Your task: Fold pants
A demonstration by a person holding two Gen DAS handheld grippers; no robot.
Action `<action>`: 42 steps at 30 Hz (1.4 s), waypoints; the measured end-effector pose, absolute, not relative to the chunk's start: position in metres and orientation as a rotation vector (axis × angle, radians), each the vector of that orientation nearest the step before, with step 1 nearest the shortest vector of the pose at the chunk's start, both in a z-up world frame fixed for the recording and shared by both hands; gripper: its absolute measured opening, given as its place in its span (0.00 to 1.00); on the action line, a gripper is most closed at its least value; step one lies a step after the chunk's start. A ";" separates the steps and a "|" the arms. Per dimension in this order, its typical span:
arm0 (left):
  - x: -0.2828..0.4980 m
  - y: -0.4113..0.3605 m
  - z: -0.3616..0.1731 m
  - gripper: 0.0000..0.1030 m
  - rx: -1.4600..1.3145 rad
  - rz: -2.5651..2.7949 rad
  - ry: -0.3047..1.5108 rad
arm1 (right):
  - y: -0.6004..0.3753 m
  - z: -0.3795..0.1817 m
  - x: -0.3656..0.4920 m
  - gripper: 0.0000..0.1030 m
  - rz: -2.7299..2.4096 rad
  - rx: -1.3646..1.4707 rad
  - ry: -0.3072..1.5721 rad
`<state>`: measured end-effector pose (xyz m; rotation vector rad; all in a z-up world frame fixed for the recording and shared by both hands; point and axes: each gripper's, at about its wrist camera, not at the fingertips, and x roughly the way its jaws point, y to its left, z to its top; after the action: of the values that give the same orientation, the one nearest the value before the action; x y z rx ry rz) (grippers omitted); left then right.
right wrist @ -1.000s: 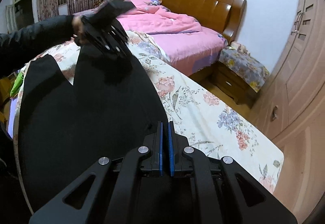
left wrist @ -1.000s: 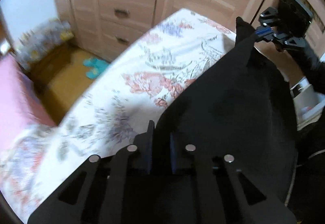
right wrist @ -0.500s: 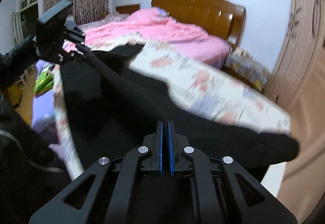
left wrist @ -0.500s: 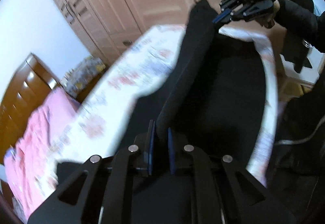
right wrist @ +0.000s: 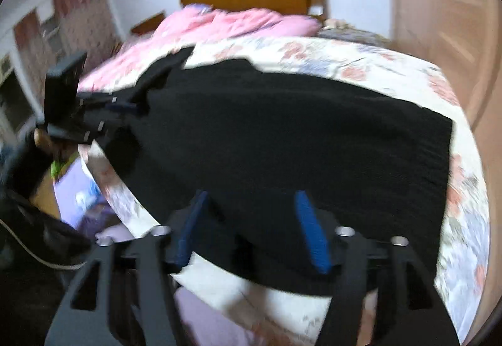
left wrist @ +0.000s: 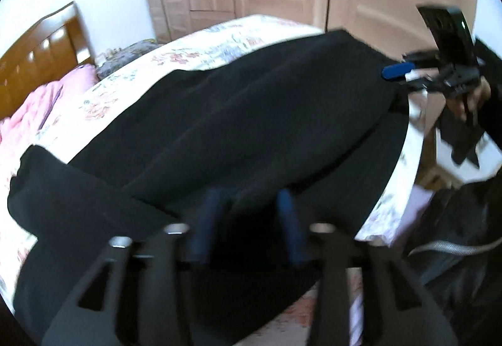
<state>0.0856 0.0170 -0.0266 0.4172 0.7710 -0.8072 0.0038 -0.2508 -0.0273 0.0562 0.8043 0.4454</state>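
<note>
The black, soft knit fabric pants (right wrist: 282,139) lie spread across the cream floral bedsheet (right wrist: 360,63), filling the middle of both wrist views, with one layer already doubled lengthwise over the other, so I judge the first fold laid and the shortening fold not yet made. The left gripper (left wrist: 248,214) has its jaws opening, blue pads standing apart over the cloth at 6 o'clock of its own view; fabric sits between them but the pads do not appear to press on it. The right gripper (right wrist: 251,230) is likewise opening, pads wide over the near edge of the pants at 6 o'clock, gripping nothing. In the left view the right tool shows at 2 o'clock by the far end of the garment; in the right view the left tool sits at 9 o'clock beside the other end. The cloth looks limp, light and thick enough to drape in rounded ridges; it will sag and bunch rather than hold a shape, and is neither fragile nor slippery. I would pinch both layers together at the two corners of one short end, close to the edge, so the fold carries over evenly. A pink rumpled quilt (right wrist: 219,23) lies at 12 o'clock, well apart.
</note>
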 end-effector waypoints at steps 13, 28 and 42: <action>0.087 0.039 -0.025 0.91 -0.185 -0.603 0.968 | -0.311 -0.062 -0.040 0.56 0.180 0.588 0.826; 0.098 0.041 -0.043 0.91 -0.190 -0.473 1.003 | -0.318 -0.072 -0.017 0.24 0.088 0.634 0.795; 0.136 0.053 -0.048 0.33 -0.327 -0.287 1.096 | -0.318 -0.066 -0.023 0.17 0.105 0.556 0.764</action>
<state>0.1359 0.0526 -0.0477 -0.3271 1.0960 -0.2871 -0.0230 -0.3176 -0.0664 0.5559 0.7640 0.1051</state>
